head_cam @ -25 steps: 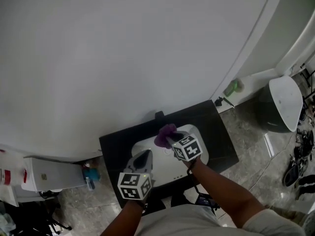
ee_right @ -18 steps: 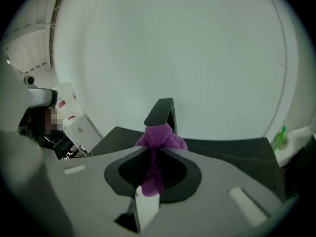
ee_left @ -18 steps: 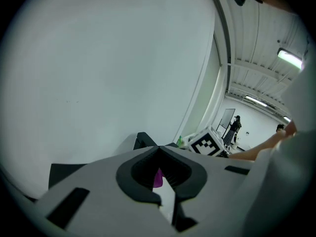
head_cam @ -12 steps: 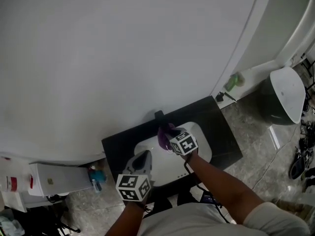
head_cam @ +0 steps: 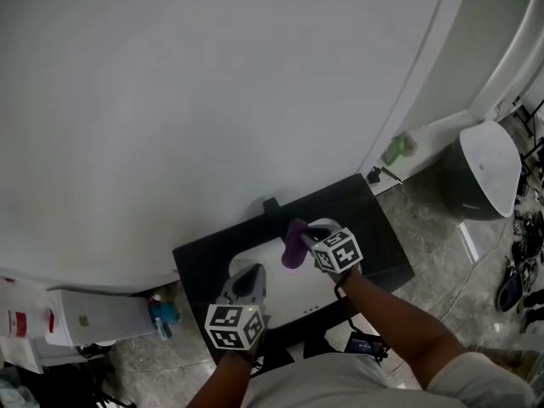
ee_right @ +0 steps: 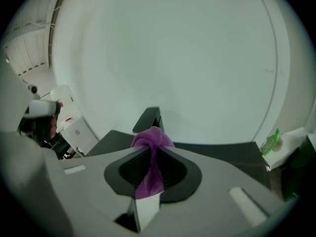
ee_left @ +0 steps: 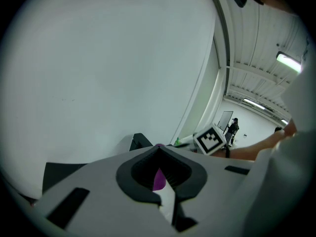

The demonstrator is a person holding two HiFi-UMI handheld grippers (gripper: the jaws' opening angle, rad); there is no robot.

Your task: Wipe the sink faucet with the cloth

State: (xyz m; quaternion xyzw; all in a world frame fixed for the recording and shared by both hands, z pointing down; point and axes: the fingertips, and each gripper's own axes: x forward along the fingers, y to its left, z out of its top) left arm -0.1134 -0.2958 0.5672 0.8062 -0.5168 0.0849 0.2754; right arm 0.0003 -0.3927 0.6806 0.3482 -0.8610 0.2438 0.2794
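A black faucet (head_cam: pixel 271 204) stands at the back of a white sink (head_cam: pixel 319 289) set in a black counter (head_cam: pixel 204 257). My right gripper (head_cam: pixel 306 238) is shut on a purple cloth (head_cam: pixel 294 244), which it holds over the basin, a little in front of and to the right of the faucet. In the right gripper view the cloth (ee_right: pixel 151 166) is pinched between the jaws of the right gripper (ee_right: pixel 153 144) and bunches out past their tips, with the faucet (ee_right: pixel 148 118) just beyond. My left gripper (head_cam: pixel 252 272) hovers over the sink's near left part, shut and holding nothing (ee_left: pixel 158 147).
A plain white wall rises right behind the counter. A green bottle (head_cam: pixel 397 150) lies on the floor ledge to the right, near a dark bin with a white lid (head_cam: pixel 490 172). A white cabinet (head_cam: pixel 85 317) and a blue item (head_cam: pixel 161 313) stand to the left.
My right gripper has drawn the cloth back from the faucet, towards me and a little to the right. The left gripper has stayed about where it was.
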